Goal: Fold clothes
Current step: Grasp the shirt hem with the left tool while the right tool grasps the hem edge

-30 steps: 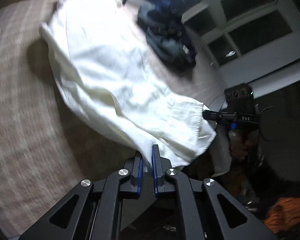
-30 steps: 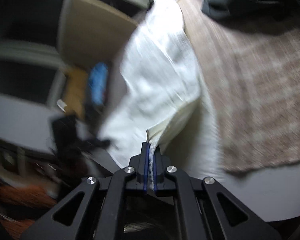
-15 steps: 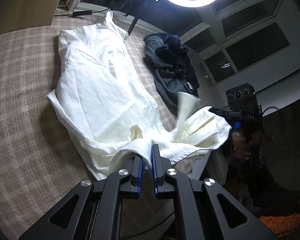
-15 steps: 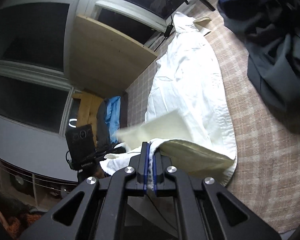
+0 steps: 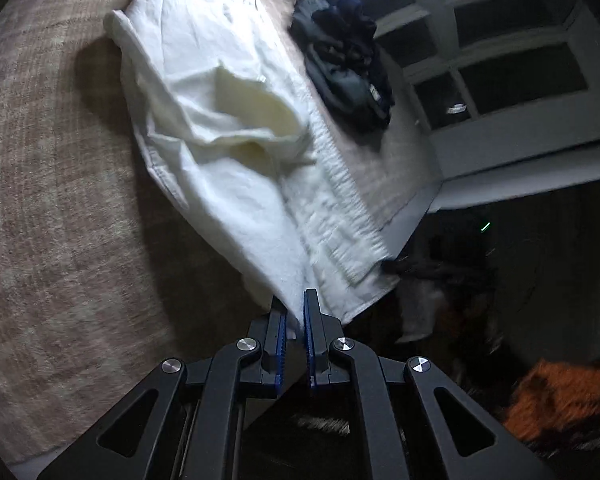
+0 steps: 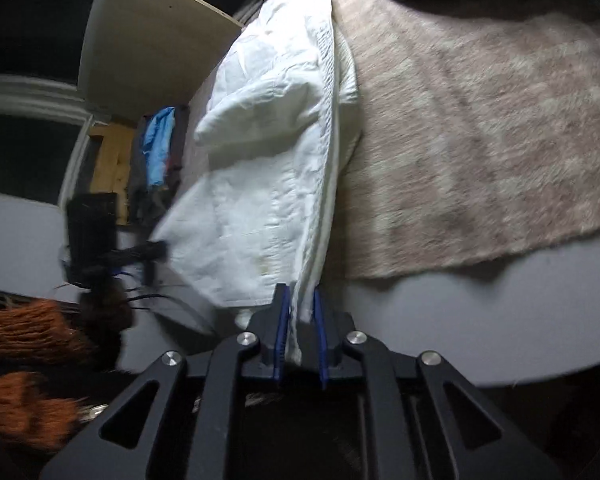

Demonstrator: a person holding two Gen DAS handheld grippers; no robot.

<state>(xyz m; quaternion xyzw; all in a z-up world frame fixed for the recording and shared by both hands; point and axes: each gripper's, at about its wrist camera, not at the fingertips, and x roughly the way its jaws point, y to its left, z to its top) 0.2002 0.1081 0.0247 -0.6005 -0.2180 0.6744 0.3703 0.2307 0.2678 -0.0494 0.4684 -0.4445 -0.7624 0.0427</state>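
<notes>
shirt: white shirt stretched flat-ish on the plaid blanket, sleeve bunched on top, running toward 12 o'clock
left gripper: jaws clamped on the hem
right gripper: jaws opening, hem between them
progress: barely started, no neat folds; dark clothes pile at 1 o'clock untouched

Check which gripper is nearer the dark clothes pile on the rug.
Right, probably. The dark clothes pile lies on the right gripper's side of the white shirt; the left gripper holds the shirt's other hem corner, across it. Both sit well short of the pile.

The right hand-held gripper has begun opening around the white shirt's hem.
</notes>
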